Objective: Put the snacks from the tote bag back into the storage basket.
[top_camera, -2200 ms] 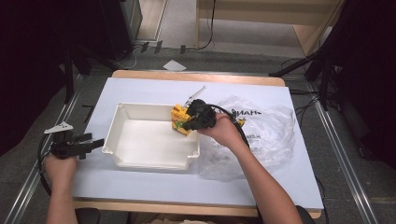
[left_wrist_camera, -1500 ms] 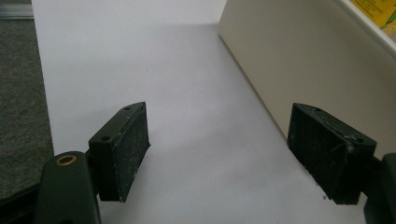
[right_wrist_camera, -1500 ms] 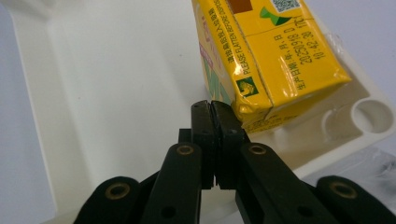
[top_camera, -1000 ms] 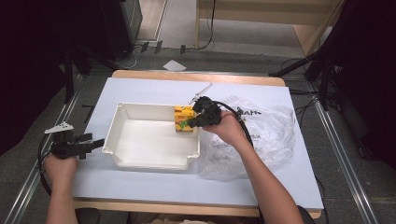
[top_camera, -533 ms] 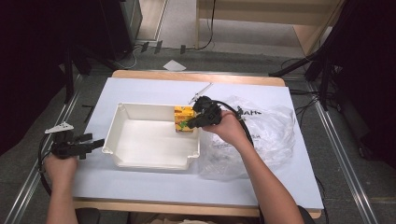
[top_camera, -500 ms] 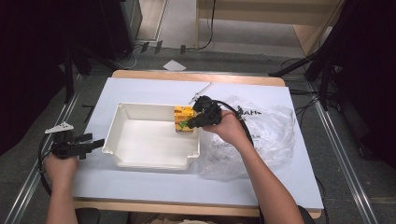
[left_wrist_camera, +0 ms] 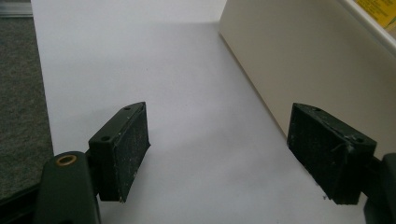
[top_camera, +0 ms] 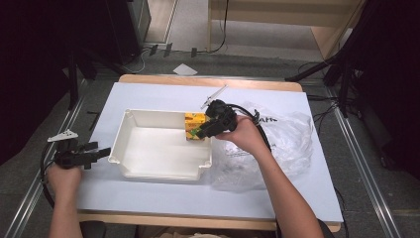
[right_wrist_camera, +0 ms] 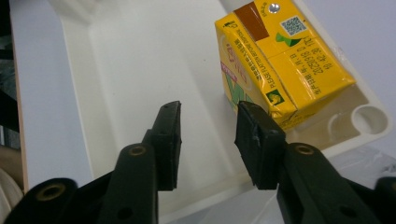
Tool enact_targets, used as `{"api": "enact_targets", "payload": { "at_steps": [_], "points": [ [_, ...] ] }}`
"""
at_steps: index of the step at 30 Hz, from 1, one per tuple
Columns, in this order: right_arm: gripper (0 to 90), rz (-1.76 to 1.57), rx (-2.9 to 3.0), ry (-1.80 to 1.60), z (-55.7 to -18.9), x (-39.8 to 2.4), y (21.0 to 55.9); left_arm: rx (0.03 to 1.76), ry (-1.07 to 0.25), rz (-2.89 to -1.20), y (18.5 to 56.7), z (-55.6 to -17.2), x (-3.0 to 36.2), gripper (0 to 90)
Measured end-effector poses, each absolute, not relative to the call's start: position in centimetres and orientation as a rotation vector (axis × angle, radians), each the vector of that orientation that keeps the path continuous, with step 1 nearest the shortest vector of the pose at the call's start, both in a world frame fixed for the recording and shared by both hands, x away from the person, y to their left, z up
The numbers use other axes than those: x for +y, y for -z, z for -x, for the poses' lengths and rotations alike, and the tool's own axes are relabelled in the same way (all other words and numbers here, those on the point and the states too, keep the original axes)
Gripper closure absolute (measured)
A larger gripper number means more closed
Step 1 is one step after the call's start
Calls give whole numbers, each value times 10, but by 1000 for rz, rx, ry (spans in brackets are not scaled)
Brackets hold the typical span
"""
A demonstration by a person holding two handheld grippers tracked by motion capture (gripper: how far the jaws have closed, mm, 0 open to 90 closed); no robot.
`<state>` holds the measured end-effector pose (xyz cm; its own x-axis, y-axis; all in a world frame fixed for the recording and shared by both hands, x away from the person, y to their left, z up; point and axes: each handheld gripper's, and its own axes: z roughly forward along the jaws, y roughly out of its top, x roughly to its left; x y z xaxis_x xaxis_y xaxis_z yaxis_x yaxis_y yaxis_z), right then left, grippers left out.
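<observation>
**Carton set down in the tray corner**

Nearest to me, my left tool (top_camera: 81, 155) waits at the left edge of the surface (top_camera: 163, 96), beside the tray (top_camera: 148, 168) but not touching it. Its jaws are spread wide with nothing between them. I think it rests there only to stay out of the way while the other hand works.

Further forward, my right tool (right_wrist_camera: 208, 126) is over the tray's far right corner. Its jaws are parted and hold nothing; the right jaw is just beside the yellow carton (right_wrist_camera: 280, 65), perhaps touching it, I cannot tell. The carton stands inside the tray, close against the corner wall, so I judge it is now placed there and let go.

To the right of the tray lies a clear plastic bag (top_camera: 292, 144), crumpled on the surface under my right forearm. Probably the goods come out of it, so it is kept near.
</observation>
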<state>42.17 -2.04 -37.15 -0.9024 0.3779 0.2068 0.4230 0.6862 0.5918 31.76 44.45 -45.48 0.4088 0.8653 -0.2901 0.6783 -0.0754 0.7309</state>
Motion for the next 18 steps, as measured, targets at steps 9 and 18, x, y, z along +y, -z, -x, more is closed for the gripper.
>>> {"api": "enact_targets", "payload": {
  "at_steps": [9,18],
  "points": [
    [574,689,-2800,1099,-422,-34,360,1336,-282,-1817,455,-318,444,220],
    [556,734,-2784,1113,-426,-47,356,1336,-282,-1820,455,-319,444,219]
  ]
}}
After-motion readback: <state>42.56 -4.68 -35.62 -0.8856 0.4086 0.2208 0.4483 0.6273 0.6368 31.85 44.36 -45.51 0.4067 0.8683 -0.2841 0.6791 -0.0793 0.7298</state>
